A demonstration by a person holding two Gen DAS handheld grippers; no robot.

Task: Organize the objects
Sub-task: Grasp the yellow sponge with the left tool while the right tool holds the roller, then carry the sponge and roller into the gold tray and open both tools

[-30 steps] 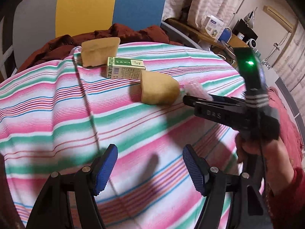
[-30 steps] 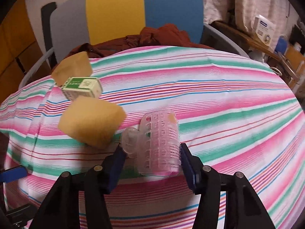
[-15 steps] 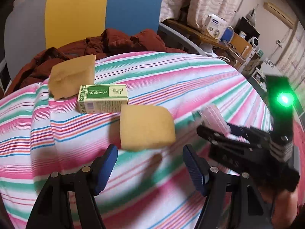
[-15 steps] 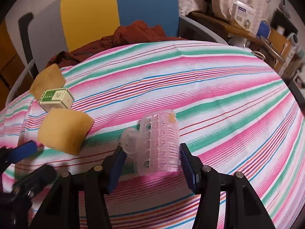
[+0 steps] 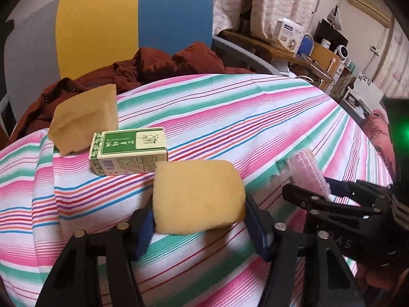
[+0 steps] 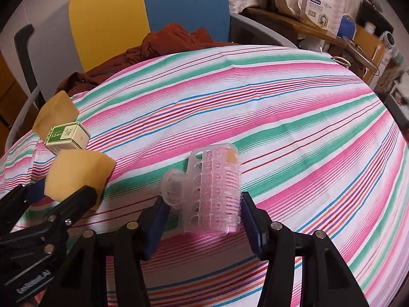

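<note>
A yellow sponge lies on the striped cloth between the blue pads of my left gripper, which touch or nearly touch its sides; it also shows in the right wrist view. My right gripper is shut on a clear pink hair roller clip, which also shows in the left wrist view. A green and white box and a second yellow sponge lie behind the first sponge.
The striped cloth covers a rounded surface that falls away at the edges. A dark red garment lies at the far edge before a yellow and blue chair back. A cluttered shelf stands at the right.
My left gripper has moved forward to the nearer sponge and its pads have closed in on it. My right gripper keeps hold of the roller clip and has shifted right.
</note>
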